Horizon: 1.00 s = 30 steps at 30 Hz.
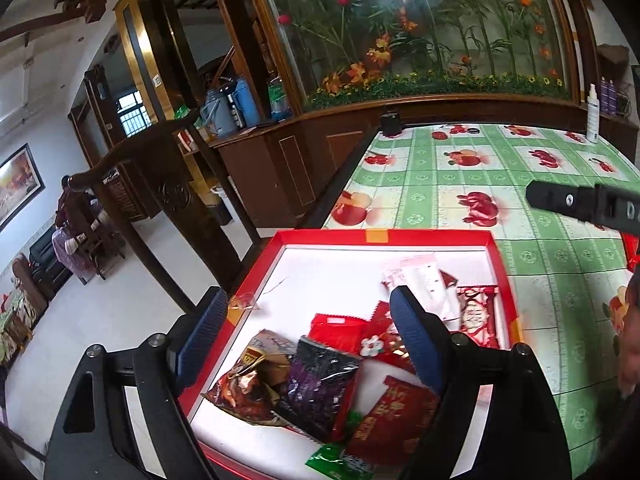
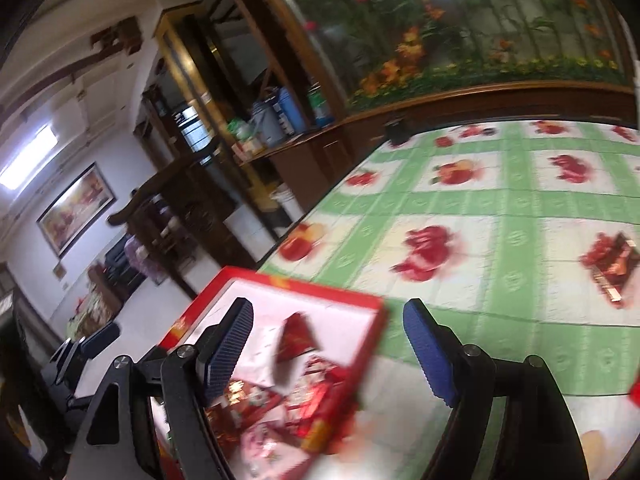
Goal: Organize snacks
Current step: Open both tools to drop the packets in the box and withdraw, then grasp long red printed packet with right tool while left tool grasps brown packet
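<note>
A red box with a white inside (image 1: 432, 237) sits at the table's near left corner and holds a heap of snack packets (image 1: 320, 376) in red, brown, purple and green wrappers. My left gripper (image 1: 308, 332) is open and empty just above the heap. In the blurred right wrist view the same box (image 2: 320, 292) lies below my right gripper (image 2: 328, 348), which is open and empty over the box's right rim. A red packet (image 2: 298, 338) stands tilted inside the box. A dark red snack packet (image 2: 612, 264) lies on the tablecloth to the right. The right gripper's black body (image 1: 580, 204) shows at the right of the left wrist view.
The table has a green and white fruit-print cloth (image 1: 460, 176). A white spray bottle (image 1: 593, 114) and a small black object (image 1: 390, 123) stand at its far edge. A dark wooden chair (image 1: 168, 184) stands to the left. A wooden cabinet with flasks (image 1: 240, 108) is behind.
</note>
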Available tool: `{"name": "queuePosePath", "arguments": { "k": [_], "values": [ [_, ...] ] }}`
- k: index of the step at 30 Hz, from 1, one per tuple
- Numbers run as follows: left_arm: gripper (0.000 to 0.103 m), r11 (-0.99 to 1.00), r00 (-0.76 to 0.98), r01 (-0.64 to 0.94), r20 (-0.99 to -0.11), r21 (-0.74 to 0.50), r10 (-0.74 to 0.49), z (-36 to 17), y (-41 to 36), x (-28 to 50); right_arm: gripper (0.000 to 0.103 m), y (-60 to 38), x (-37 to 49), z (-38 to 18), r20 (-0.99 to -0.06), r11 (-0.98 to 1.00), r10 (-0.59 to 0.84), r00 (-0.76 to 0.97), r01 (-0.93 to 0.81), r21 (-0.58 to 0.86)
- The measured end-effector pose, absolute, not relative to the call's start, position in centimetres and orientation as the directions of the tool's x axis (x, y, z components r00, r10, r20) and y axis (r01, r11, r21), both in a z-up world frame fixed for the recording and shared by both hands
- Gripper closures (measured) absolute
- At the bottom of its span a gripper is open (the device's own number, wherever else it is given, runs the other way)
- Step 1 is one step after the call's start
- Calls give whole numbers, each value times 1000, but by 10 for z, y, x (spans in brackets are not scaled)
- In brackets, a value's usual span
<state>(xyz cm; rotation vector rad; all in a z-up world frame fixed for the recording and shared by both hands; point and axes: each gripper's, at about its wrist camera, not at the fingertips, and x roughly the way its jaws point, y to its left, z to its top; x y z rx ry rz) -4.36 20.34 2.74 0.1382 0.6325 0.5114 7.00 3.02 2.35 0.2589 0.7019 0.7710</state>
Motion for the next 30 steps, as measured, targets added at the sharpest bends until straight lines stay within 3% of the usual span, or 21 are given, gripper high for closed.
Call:
{"name": "queuePosePath", "arguments": {
  "k": [9,16,20,25,30],
  "values": [
    [19,910,728,-275,-551,311,408,37,155,-28,21,-61,98,27,-496,829,546,675,-352,434],
    [19,968,753,-64,-625,243,207,50,107,3,17,-184,115,16,-540,894,334,772,-77,442],
    [19,965,736,32,-659,260,154,51,77,36,15,-234,121,-1,-606,886,273,747,50,460],
    [19,944,706,161,-702,286,92,44,36,82,15,-234,129,-22,-696,877,324,641,73,476],
    [19,910,696,273,-717,312,37,36,7,124,16,-191,131,-39,-806,944,281,521,3,331]
  ]
}}
